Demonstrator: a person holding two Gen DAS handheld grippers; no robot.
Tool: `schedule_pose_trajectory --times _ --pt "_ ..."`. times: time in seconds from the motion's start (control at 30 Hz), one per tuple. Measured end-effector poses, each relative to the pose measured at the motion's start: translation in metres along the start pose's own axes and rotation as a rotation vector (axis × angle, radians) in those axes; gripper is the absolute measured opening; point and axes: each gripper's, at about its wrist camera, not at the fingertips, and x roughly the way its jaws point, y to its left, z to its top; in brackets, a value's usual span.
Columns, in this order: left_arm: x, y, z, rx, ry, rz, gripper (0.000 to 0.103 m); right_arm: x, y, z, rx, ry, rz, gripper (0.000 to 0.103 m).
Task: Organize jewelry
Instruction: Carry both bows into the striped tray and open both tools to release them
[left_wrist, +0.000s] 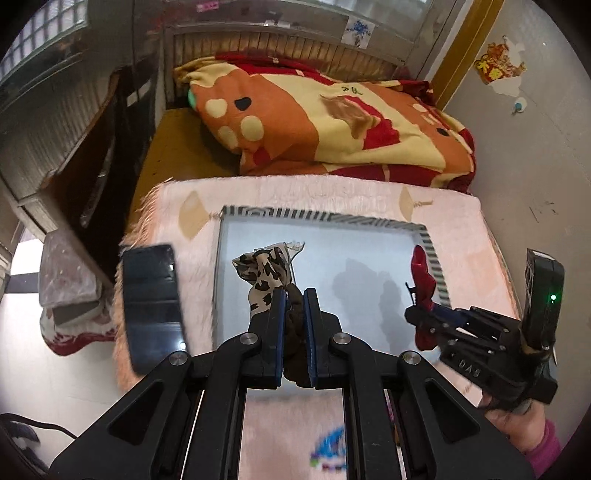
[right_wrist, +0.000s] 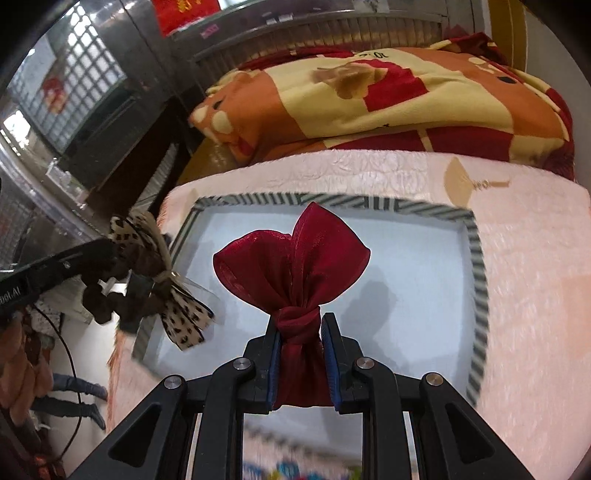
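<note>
My left gripper (left_wrist: 294, 295) is shut on a leopard-print hair bow (left_wrist: 266, 273), lifted above the pale blue tray (left_wrist: 354, 258) with its striped rim. My right gripper (right_wrist: 300, 321) is shut on the knot of a dark red satin bow (right_wrist: 295, 266), also held over the tray (right_wrist: 406, 266). In the left wrist view the right gripper (left_wrist: 424, 314) sits at the tray's right edge with the red bow (left_wrist: 423, 273) in it. In the right wrist view the left gripper (right_wrist: 122, 269) holds the leopard bow (right_wrist: 173, 295) by the tray's left edge.
The tray rests on a pink furry cover (left_wrist: 332, 192) on a bed. A black phone (left_wrist: 151, 306) lies on the cover left of the tray. A folded orange, yellow and red blanket (left_wrist: 314, 122) lies behind. A grey wall (left_wrist: 535, 177) stands to the right.
</note>
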Motion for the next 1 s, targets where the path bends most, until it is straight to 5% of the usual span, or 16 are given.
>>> schedule_pose_trajectory --times 0.3,0.6,0.67,0.7,1.0 --pt "0.068 0.014 0.047 0.000 0.043 -0.034 0.008 0.058 0.010 0.043 0.008 0.083 -0.077 0.020" --pt "0.126 0.041 0.044 -0.012 0.152 0.028 0.008 0.105 0.014 0.052 -0.003 0.160 -0.121 0.021" --pt "0.131 0.043 0.040 -0.003 0.159 0.040 0.008 0.106 0.015 0.054 -0.013 0.154 -0.139 0.034" --pt "0.133 0.044 0.038 -0.002 0.164 0.044 0.008 0.107 0.015 0.055 -0.013 0.158 -0.149 0.050" --pt "0.129 0.056 0.036 -0.016 0.146 0.052 0.016 0.076 -0.007 0.045 0.059 0.124 -0.125 0.054"
